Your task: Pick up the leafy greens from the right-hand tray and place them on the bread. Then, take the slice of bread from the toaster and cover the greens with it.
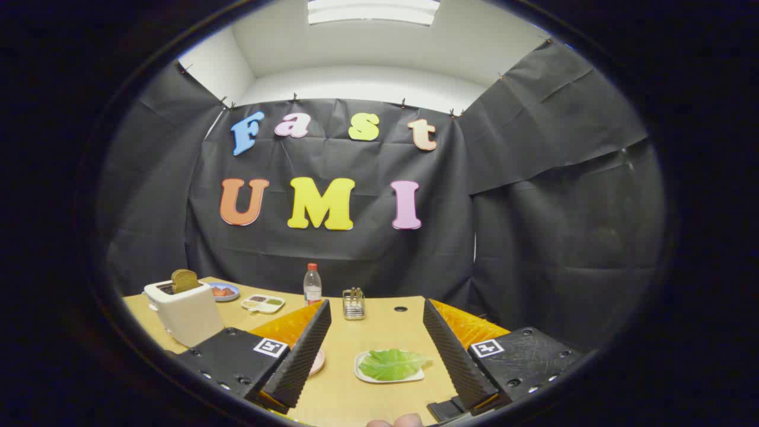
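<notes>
Wooden table (379,323), fingers (308,350) apart, left one half-hiding plate (318,362)

Light comes from a ceiling panel (373,12) overhead, blown out to near white; the white upper wall is bright, the black cloth walls stay dim with soft fold highlights. Table (379,323) evenly lit, shadows faint and soft, no hard glare. Strong fisheye bowing toward the edges, the table's far edge curves; focus reasonably sharp mid-scene, softer at the rim.
</notes>
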The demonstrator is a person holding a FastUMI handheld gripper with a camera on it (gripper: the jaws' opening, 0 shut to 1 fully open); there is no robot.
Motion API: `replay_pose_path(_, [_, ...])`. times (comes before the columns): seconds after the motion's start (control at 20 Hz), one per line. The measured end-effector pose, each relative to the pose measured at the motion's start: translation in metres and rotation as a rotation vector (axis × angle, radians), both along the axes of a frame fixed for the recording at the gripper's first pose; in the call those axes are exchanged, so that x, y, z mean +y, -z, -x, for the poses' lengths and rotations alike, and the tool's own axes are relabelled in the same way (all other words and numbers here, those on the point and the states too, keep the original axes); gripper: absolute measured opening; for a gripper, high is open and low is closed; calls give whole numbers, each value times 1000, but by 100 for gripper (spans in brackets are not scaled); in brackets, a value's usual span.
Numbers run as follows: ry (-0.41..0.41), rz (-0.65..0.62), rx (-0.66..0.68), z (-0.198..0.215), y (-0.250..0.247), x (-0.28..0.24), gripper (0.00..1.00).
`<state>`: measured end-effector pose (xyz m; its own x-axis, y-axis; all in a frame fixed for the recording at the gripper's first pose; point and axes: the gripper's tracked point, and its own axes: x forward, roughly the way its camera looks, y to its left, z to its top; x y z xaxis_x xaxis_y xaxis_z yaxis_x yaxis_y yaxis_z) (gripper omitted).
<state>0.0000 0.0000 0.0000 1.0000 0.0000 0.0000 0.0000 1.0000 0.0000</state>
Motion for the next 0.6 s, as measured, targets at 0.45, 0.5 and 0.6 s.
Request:
replay_pose_path(0.45, [2,-5,16,-2,2,4,96])
replay_pose_path(0.5, [2,-5,18,-2,1,4,96])
replay_pose_path(0.6, [4,-6,24,-4,3,5,96])
